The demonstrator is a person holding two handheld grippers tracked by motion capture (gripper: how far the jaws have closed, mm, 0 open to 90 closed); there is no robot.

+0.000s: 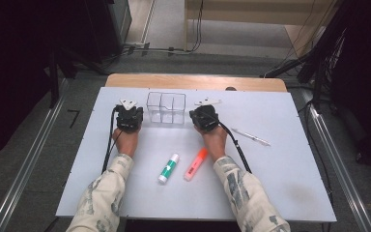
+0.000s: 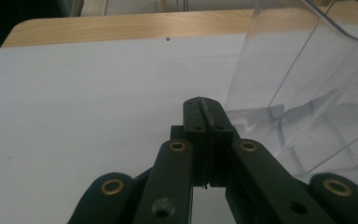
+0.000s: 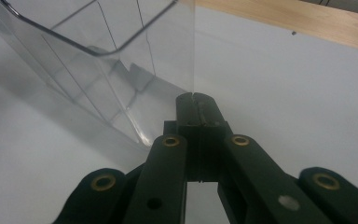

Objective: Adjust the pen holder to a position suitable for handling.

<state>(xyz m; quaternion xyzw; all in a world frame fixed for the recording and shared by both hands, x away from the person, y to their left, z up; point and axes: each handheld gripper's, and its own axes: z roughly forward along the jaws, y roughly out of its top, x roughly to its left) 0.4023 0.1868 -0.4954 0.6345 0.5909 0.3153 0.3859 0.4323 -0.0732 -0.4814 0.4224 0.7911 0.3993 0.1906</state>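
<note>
A clear plastic organiser box (image 1: 165, 108) with several compartments stands on the white tabletop (image 1: 280, 183), between my two grippers. My left gripper (image 1: 128, 108) rests just left of the box, its jaws shut with nothing between them. In the left gripper view the shut tips (image 2: 204, 105) lie close beside the box's clear wall (image 2: 303, 88). My right gripper (image 1: 205, 110) sits just right of the box, also shut and empty. In the right gripper view its tips (image 3: 196, 100) are next to the box's corner (image 3: 102, 70).
A green-and-white marker (image 1: 168, 168) and an orange highlighter (image 1: 196, 164) lie side by side near the front, between the person's forearms. A slim silver pen (image 1: 250, 137) lies to the right. A wooden strip (image 1: 193, 81) borders the far edge.
</note>
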